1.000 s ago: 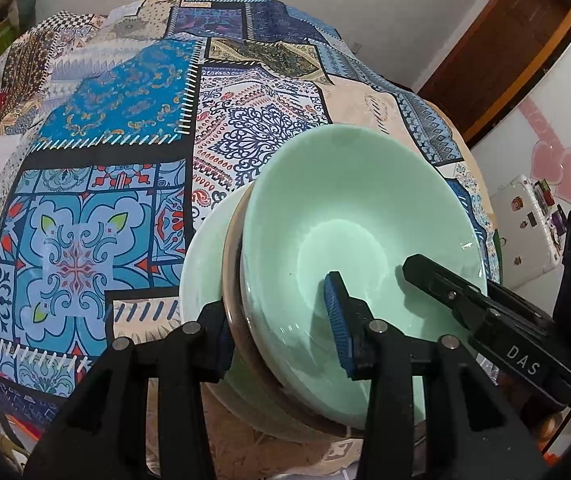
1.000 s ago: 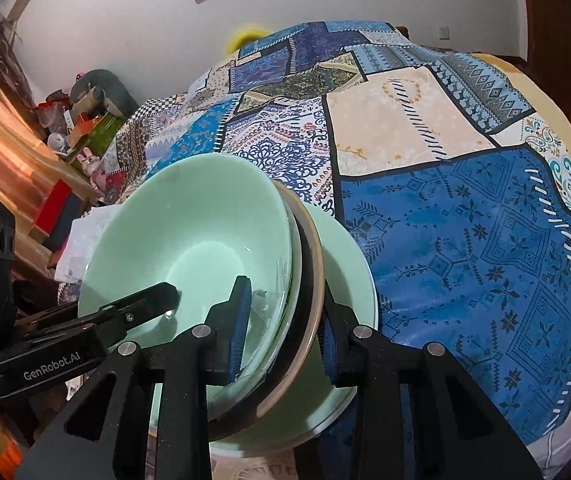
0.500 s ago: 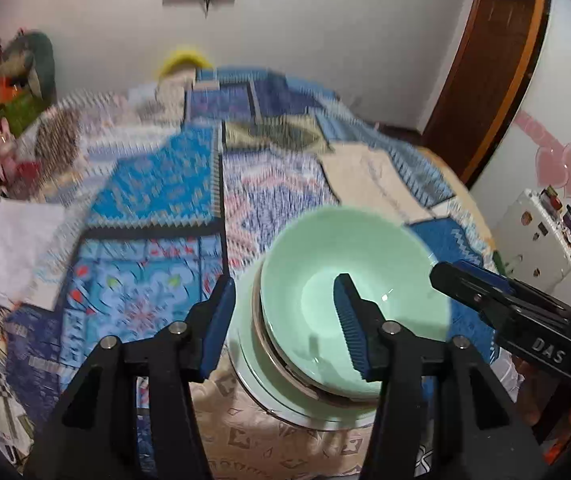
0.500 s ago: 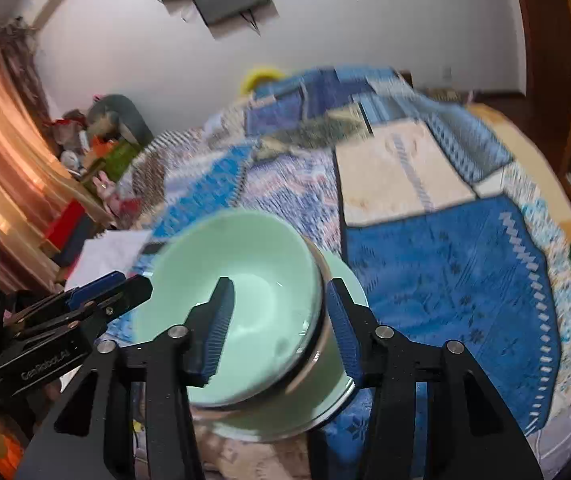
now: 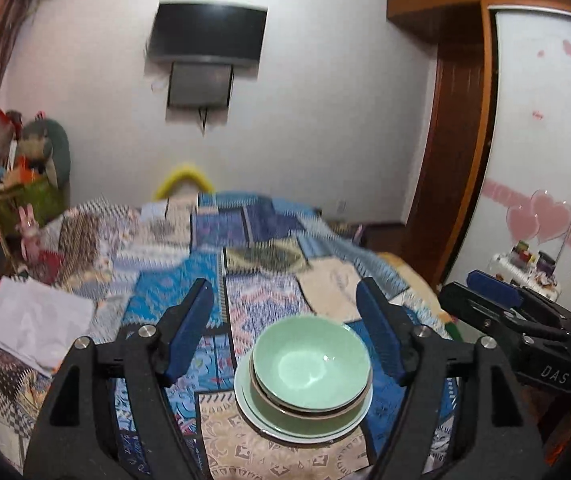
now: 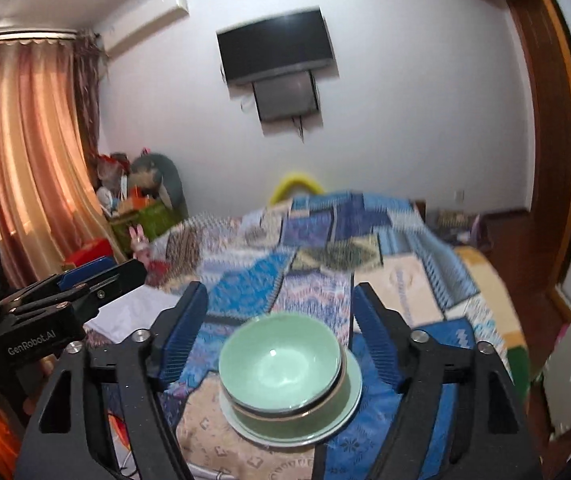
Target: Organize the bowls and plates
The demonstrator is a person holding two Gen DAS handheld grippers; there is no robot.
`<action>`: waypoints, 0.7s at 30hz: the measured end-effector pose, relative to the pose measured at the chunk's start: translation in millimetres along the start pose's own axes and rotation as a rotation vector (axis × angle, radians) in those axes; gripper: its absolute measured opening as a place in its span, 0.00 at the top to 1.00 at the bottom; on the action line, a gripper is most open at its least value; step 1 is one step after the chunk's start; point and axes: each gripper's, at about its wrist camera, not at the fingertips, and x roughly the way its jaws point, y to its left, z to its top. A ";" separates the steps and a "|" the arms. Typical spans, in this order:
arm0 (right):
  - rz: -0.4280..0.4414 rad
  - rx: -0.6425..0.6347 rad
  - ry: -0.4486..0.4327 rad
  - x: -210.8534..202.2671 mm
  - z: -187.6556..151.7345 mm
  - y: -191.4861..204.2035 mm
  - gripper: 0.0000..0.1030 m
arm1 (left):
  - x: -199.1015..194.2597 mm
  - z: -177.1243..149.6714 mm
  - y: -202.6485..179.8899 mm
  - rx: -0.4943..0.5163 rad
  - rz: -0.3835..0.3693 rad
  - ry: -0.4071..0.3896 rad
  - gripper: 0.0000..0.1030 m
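A stack of pale green bowls (image 5: 311, 364) sits on a pale green plate (image 5: 253, 408) on the patchwork cloth. The stack also shows in the right wrist view (image 6: 281, 364), on its plate (image 6: 351, 396). My left gripper (image 5: 285, 320) is open and empty, held back above the stack. My right gripper (image 6: 279, 320) is open and empty too, raised above the stack. Each gripper shows at the edge of the other's view, the right one (image 5: 497, 304) and the left one (image 6: 97, 276).
The patchwork cloth (image 5: 173, 300) covers a table that runs toward the far wall. White paper (image 5: 33, 320) lies at its left. Toys and boxes (image 6: 133, 204) stand by the curtain. A wooden door frame (image 5: 449, 184) and white cabinet stand to the right.
Both grippers let go of the bowl stack, opened wide and pulled up and back. The stack now rests free on the plate.
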 end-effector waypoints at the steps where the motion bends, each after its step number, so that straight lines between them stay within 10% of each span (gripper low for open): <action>1: 0.002 -0.012 -0.015 -5.7 0.6 2.9 0.26 | -7.5 1.1 -1.1 0.004 0.004 -0.024 0.20; 11: 0.005 -0.035 -0.098 -26.1 1.8 13.5 0.01 | -50.0 -1.5 -6.9 0.029 0.034 -0.176 0.01; 21: 0.001 -0.043 -0.109 -24.7 0.5 17.8 0.00 | -57.6 -9.0 -6.6 0.030 0.044 -0.197 0.00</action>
